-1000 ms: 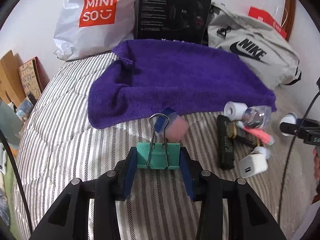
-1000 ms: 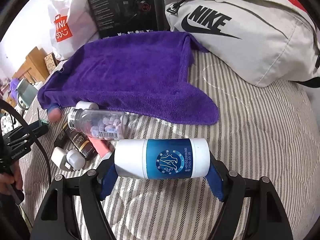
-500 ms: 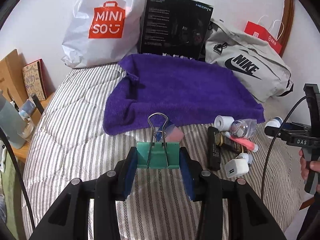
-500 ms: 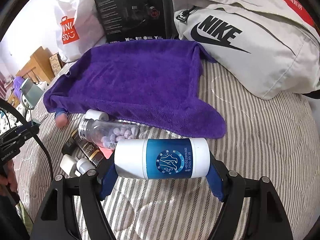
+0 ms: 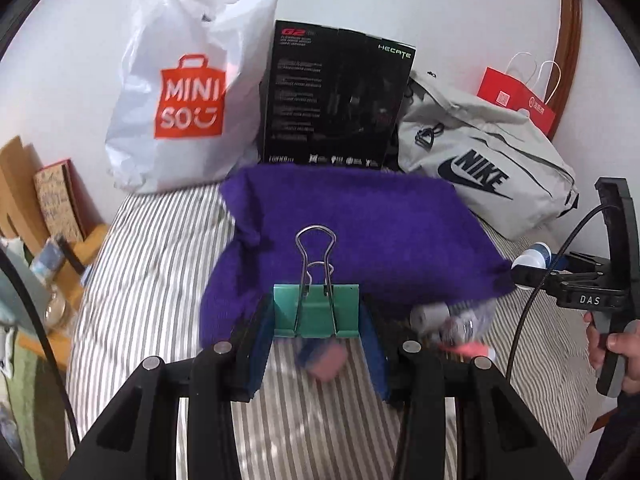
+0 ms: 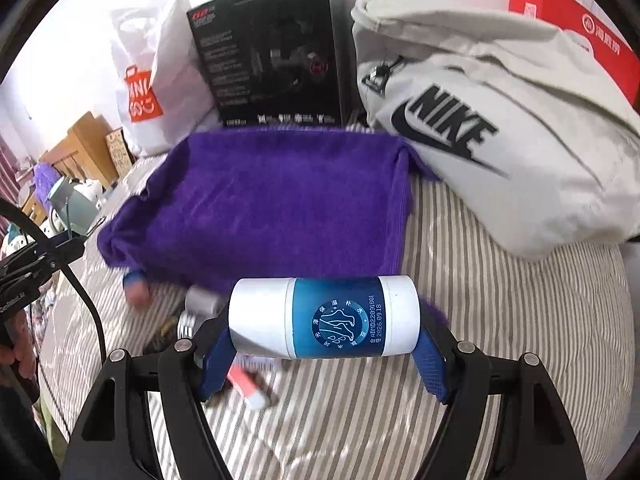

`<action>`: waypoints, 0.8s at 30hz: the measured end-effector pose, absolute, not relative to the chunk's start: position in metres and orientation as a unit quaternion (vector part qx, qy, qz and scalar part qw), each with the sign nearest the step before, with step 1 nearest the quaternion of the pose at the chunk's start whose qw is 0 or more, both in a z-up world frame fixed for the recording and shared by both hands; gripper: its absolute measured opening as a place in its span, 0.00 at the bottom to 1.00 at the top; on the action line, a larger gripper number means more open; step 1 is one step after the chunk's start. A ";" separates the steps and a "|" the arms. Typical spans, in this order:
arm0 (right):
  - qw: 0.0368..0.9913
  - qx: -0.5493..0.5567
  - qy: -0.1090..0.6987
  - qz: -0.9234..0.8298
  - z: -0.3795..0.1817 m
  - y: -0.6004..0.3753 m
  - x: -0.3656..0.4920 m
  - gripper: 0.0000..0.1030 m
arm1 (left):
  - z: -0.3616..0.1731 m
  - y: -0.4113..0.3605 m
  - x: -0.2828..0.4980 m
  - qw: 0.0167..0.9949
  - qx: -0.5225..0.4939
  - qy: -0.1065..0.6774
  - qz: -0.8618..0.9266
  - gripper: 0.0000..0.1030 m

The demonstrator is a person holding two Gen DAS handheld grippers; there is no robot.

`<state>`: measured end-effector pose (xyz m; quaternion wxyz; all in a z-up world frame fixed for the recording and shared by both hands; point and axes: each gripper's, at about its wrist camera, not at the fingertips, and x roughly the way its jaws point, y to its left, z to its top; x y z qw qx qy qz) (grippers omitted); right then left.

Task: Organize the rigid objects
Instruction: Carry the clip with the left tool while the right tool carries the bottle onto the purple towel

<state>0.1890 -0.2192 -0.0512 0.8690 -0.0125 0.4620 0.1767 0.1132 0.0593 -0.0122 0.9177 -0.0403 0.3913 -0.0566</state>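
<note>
1. Left gripper (image 5: 316, 334) – fingers clamped on the green clip (image 5: 316, 310), held above the bed (image 5: 160, 248) near its front edge; carry it level to the towel (image 5: 360, 220).
2. Right gripper (image 6: 320, 354) – fingers squeezing the bottle (image 6: 324, 318) endwise, also aloft; lower before releasing, since it would roll.

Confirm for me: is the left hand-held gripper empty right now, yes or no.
No, the left hand-held gripper is shut on a green binder clip, held upright between its blue pads with the wire handles pointing up.
</note>
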 end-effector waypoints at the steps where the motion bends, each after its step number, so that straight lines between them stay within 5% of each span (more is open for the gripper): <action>1: 0.869 -0.012 0.462 0.177 -0.049 -0.218 0.196 0.73 | -0.011 0.059 0.119 0.918 -0.041 0.391 -0.056 0.38; 24: 0.849 -0.042 0.496 0.179 -0.098 -0.171 0.325 0.73 | -0.059 0.043 0.271 0.893 -0.059 0.441 -0.066 0.38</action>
